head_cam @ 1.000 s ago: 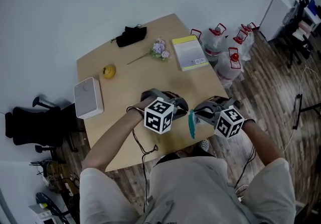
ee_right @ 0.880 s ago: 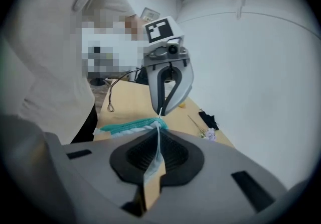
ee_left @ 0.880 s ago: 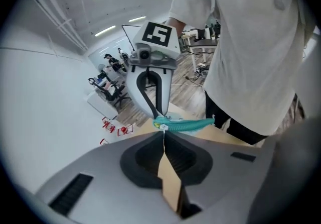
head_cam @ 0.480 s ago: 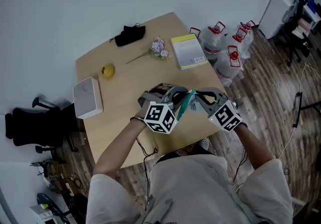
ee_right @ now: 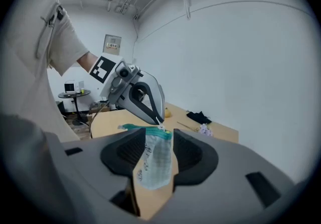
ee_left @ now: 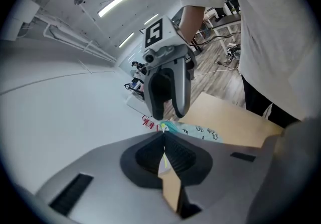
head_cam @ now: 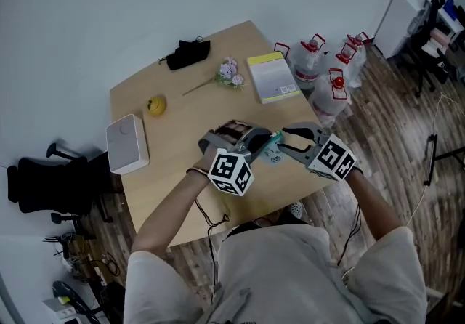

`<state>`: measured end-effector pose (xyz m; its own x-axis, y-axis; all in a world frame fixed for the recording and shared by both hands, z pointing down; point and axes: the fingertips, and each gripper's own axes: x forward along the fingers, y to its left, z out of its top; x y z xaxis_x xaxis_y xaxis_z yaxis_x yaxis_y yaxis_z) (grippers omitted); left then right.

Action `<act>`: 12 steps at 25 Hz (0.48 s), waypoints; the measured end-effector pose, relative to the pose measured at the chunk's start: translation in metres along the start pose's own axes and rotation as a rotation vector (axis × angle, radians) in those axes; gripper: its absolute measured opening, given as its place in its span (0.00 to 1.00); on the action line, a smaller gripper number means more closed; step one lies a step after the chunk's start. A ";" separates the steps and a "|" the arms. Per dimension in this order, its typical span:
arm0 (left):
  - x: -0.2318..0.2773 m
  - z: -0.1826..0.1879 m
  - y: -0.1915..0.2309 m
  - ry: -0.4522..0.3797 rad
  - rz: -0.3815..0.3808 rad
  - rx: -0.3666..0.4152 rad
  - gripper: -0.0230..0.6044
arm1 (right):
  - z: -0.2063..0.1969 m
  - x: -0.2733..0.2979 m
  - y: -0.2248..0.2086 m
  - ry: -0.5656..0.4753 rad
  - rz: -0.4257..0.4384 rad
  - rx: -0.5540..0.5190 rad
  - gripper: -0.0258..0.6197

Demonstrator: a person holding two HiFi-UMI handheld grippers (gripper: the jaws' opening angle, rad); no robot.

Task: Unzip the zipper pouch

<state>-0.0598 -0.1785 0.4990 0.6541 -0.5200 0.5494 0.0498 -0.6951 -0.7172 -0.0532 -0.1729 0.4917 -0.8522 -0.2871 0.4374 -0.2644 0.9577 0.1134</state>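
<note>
Right now the person is holding both grippers up over the near part of the table [head_cam: 167, 144], at about 5 o'clock of the tabletop in the head view. The zipper pouch [head_cam: 274, 150] is hanging in the air between them and is not resting on the wood.

The left gripper [ee_left: 163, 133] is clenching. Its jaws are standing together, and a thin pale sliver is showing between the pads. In the right gripper view its tip is meeting the upper corner of the pouch at a small white pull tab [ee_right: 160, 127], so I am judging that it is pinching this tab.

The right gripper [ee_right: 154, 132] has just been opening its jaws. The pouch is lying in the gap between them with its flat face toward the camera, but the pads are not appearing to press on it. The pouch seems to be hanging from the left gripper alone.

In the head view the left gripper is at 9 o'clock of the pouch and the right one at 3 o'clock, both equally near. Seen from the right gripper, the teal zipper band [ee_right: 131, 127] is running across from 9 to 3 o'clock, and the body is dropping toward 6 o'clock. The coming move probably needs the right jaws to close on the fabric beside the band. How far the zipper is open I cannot tell.
</note>
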 end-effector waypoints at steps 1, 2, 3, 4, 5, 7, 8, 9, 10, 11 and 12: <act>0.000 0.000 -0.002 0.000 -0.006 0.023 0.07 | 0.001 0.001 0.002 0.001 0.036 -0.006 0.34; 0.000 0.001 -0.004 -0.001 -0.012 0.044 0.07 | 0.001 0.003 0.004 0.009 0.071 -0.025 0.38; 0.000 0.002 -0.006 -0.002 -0.018 0.063 0.07 | 0.000 0.005 0.007 0.023 0.104 -0.052 0.40; -0.001 0.002 -0.009 -0.003 -0.025 0.078 0.07 | -0.001 0.008 0.009 0.041 0.131 -0.081 0.41; -0.001 0.003 -0.011 -0.004 -0.031 0.090 0.07 | -0.004 0.011 0.010 0.059 0.153 -0.107 0.43; -0.002 0.006 -0.016 -0.006 -0.043 0.112 0.07 | -0.009 0.016 0.010 0.093 0.189 -0.155 0.44; -0.002 0.008 -0.019 -0.006 -0.050 0.124 0.07 | -0.011 0.017 0.011 0.111 0.211 -0.179 0.44; -0.002 0.009 -0.023 -0.005 -0.059 0.139 0.07 | -0.013 0.018 0.012 0.130 0.239 -0.202 0.44; -0.002 0.011 -0.026 -0.004 -0.069 0.158 0.07 | -0.015 0.019 0.014 0.152 0.272 -0.228 0.45; -0.001 0.012 -0.029 -0.003 -0.079 0.179 0.07 | -0.017 0.020 0.017 0.177 0.307 -0.258 0.47; -0.001 0.013 -0.032 -0.003 -0.090 0.201 0.07 | -0.019 0.020 0.019 0.207 0.345 -0.292 0.47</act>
<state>-0.0525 -0.1490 0.5160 0.6422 -0.4592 0.6138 0.2570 -0.6254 -0.7367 -0.0668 -0.1598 0.5200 -0.7524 0.0286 0.6581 0.1800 0.9700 0.1637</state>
